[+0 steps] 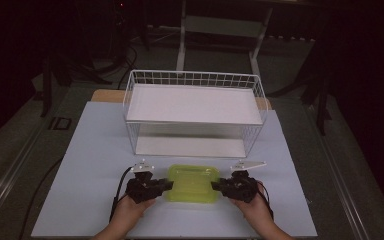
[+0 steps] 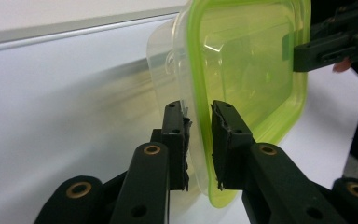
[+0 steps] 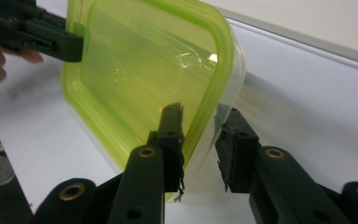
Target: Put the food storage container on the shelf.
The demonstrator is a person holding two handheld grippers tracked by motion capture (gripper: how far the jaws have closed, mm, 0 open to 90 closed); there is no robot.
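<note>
At the near edge of the desk, 2 hands are seen, each with a gripper aimed inward at a green-lidded box lying flat between them. The left gripper is clamped on the box's left rim, lid edge and clear wall pinched between narrow jaws. The right gripper straddles the opposite rim: 1 pad is laid on the lid, while the other looks a little off the clear wall, so a firm hold there cannot be confirmed. Beyond the box, a white wire rack with 2 shelves is set, well apart from it. If the box is lifted now, a tilt or slip on the right side is judged likely, caused by that loose bite; the thin rim could also flex and the lid be popped.
</note>
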